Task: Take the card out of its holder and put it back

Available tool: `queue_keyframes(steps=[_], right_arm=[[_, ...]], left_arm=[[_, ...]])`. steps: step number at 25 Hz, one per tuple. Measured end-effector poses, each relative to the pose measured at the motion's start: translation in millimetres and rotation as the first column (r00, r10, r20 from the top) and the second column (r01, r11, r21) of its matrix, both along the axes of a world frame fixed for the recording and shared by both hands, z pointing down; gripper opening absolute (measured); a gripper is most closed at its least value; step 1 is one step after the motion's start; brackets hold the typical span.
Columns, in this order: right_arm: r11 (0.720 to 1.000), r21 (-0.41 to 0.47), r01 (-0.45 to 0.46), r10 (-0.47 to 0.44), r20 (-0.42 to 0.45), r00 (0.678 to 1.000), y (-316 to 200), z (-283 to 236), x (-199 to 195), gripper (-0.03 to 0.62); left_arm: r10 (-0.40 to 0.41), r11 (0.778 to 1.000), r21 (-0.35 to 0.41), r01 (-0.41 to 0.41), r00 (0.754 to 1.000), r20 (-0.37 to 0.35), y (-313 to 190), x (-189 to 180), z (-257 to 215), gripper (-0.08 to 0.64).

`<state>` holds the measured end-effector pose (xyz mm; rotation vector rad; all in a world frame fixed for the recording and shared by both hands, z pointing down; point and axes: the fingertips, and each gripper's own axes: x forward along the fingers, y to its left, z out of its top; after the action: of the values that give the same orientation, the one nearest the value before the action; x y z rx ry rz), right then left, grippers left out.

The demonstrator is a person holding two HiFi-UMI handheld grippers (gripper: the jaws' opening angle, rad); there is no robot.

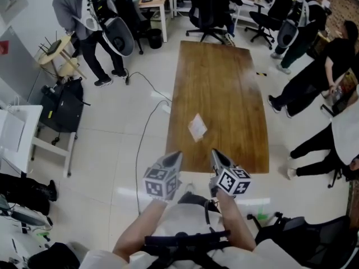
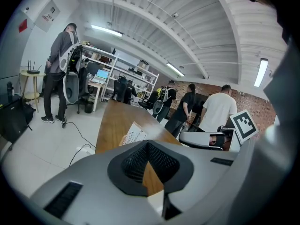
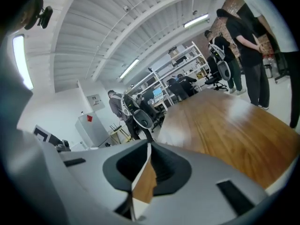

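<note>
Card and holder read as one small white printed rectangle (image 1: 197, 127), lying flat and slightly askew on the near half of the long brown wooden table (image 1: 224, 77). Whether the card sits inside a sleeve cannot be made out from this far.

Nearest the person, the grey left gripper (image 1: 174, 160) and the grey right gripper (image 1: 217, 158) are held side by side in front of the torso. They are just short of the table's near edge, both noses angled forward and a little down toward the card. That pairing suits a two-handed approach, with one tool pinning the holder while the other draws the card out. Which takes which role is not yet evident.

Each gripper view shows a slim wedge of gap between its dark ribbed pads, with tabletop wood visible through it and nothing between them. Both sets of jaws therefore stand narrowly parted and hold nothing.

The card lies well apart from both tips, ahead and roughly between them. I judge the task to be at its reach-in stage, with removal not yet begun.

A white cable (image 1: 147, 133) trails over the pale floor left of the table. Farther off, a person in a grey top (image 1: 76, 10) stands at the left and black office chairs (image 1: 207, 10) sit past the table's far end. People in dark clothes (image 1: 314, 77) stand along the right, none close enough to hinder the reach.
</note>
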<state>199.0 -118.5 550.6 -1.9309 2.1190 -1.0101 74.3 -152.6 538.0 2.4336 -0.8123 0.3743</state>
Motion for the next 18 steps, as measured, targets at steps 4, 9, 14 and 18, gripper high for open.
queue_keyframes(steps=[4,9,14,18], right_arm=[[0.999,-0.027,0.027,-0.029,-0.068,0.997,-22,10,12,0.159],[0.994,-0.077,0.082,-0.093,-0.151,0.984,-51,34,26,0.196],[0.987,-0.103,0.125,-0.142,-0.180,0.973,-77,54,29,0.196],[0.983,-0.115,0.142,-0.165,-0.218,0.962,-102,67,23,0.196]], left_arm=[[-0.015,1.000,-0.006,0.015,1.000,0.000,-11,10,5,-0.008],[-0.035,0.999,-0.005,0.035,0.999,0.007,-25,24,11,-0.008],[-0.043,0.999,-0.008,0.043,0.999,0.016,-37,29,21,-0.008],[-0.028,0.999,-0.021,0.029,0.999,0.015,-49,32,31,-0.008]])
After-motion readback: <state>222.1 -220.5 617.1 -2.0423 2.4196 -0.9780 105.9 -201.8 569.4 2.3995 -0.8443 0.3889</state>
